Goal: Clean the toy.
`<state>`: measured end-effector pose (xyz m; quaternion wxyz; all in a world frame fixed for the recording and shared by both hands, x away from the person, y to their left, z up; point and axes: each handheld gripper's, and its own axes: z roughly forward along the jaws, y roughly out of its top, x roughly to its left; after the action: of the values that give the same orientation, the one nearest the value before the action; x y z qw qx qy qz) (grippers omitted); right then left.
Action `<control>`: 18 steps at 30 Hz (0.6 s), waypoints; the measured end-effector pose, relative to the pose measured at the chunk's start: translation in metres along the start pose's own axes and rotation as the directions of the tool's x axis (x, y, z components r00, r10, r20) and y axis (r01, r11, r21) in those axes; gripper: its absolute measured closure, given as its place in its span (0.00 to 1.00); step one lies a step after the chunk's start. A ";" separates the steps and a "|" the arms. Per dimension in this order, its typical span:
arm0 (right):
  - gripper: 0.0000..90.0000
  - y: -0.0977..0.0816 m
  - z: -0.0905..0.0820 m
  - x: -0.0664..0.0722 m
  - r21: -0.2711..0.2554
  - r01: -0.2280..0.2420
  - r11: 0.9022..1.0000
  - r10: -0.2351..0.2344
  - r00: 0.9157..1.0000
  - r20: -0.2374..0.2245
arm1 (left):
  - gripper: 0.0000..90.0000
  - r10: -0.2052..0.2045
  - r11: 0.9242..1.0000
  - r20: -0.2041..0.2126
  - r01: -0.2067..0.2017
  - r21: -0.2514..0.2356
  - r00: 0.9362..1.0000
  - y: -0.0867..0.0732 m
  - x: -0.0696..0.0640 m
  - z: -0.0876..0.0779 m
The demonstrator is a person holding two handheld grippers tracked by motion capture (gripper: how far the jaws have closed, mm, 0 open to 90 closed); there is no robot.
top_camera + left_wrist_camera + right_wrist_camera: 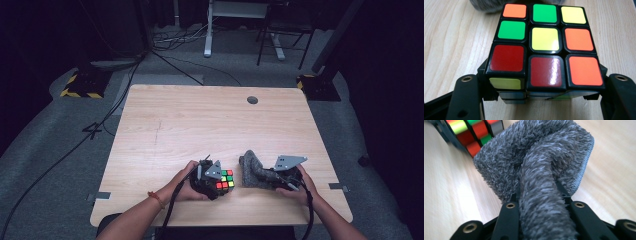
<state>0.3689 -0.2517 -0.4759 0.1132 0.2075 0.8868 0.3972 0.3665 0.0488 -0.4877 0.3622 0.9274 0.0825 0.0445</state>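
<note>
A scrambled colour cube [225, 180] sits near the table's front edge, and my left gripper [216, 183] is shut on it. In the left gripper view the cube [544, 47] shows red, orange, green and yellow stickers, with the black jaws pressed on its two sides. Just to its right lies a grey fluffy cloth [252, 170]. My right gripper [272, 176] is shut on a bunched fold of that cloth [541, 195], which spreads out ahead of the jaws. The cube [471, 135] lies beyond the cloth at the top left of the right gripper view.
The wooden table [200, 125] has a round cable hole [252, 100] at the back. Cables, a desk leg and chair legs stand on the grey floor beyond it. Metal brackets [340, 187] sit at the front corners.
</note>
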 end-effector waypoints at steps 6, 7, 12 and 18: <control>0.81 0.025 -0.022 0.006 -0.123 0.000 0.992 -0.002 1.000 -0.018 | 0.36 0.035 0.999 -0.040 -0.035 -0.011 0.999 0.015 -0.001 -0.004; 0.81 0.031 -0.024 0.009 -0.133 0.005 0.991 -0.008 1.000 -0.024 | 0.37 0.033 0.999 -0.028 -0.033 -0.009 0.999 0.017 -0.001 -0.004; 0.81 0.056 -0.019 0.027 -0.131 0.053 0.990 -0.064 0.995 -0.076 | 0.37 0.049 0.999 -0.044 -0.050 -0.007 0.998 0.027 -0.001 -0.001; 0.80 0.079 0.002 0.043 -0.061 0.109 0.992 -0.114 0.990 -0.084 | 0.37 0.074 0.997 -0.072 -0.073 0.009 0.995 0.033 -0.004 -0.001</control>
<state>0.3535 -0.1833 -0.4198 0.1023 0.1370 0.8896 0.4235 0.3666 0.0245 -0.4648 0.3541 0.9287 0.0616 0.0911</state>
